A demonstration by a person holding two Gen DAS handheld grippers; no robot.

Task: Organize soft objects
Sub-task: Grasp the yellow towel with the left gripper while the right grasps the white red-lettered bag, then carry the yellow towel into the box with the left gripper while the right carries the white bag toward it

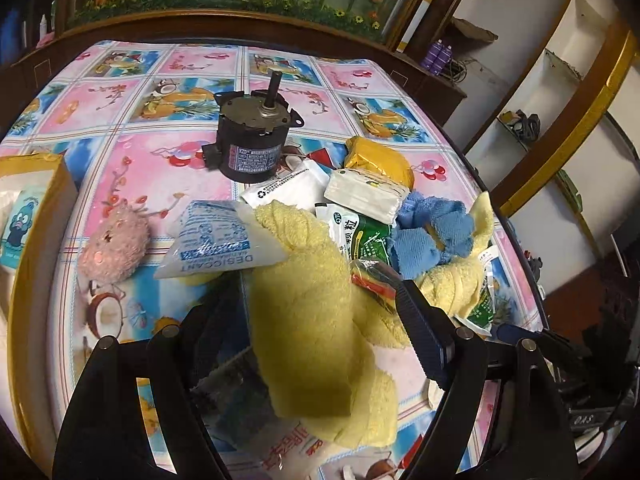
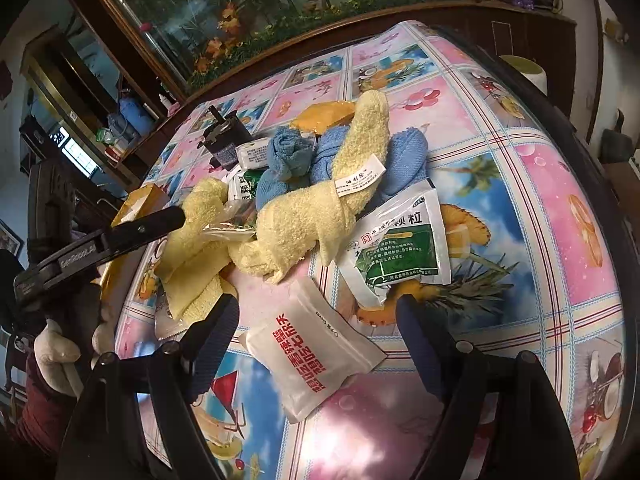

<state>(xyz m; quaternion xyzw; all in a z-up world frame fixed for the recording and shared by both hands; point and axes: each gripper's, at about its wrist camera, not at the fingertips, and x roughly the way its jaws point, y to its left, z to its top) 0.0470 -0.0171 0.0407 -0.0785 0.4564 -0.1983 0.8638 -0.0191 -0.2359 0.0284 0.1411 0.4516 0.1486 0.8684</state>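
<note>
A yellow towel [image 1: 308, 320] lies twisted across a heap of soft things on the table and runs between the fingers of my left gripper [image 1: 320, 304], which stands wide open around it. The same towel shows in the right wrist view [image 2: 308, 216]. A blue towel [image 1: 432, 236] [image 2: 328, 152], a pink plush toy [image 1: 114, 246], a desiccant bag [image 1: 218, 236] and a green and white sachet [image 2: 400, 248] lie around it. My right gripper [image 2: 316, 312] is open and empty over a white pouch with red print [image 2: 312, 344].
A black motor [image 1: 248, 136] stands upright behind the heap. A yellow cardboard box [image 1: 28, 216] sits at the left table edge. A yellow packet [image 1: 380, 160] and a white tissue pack [image 1: 364, 196] lie in the heap. The table edge curves close on the right.
</note>
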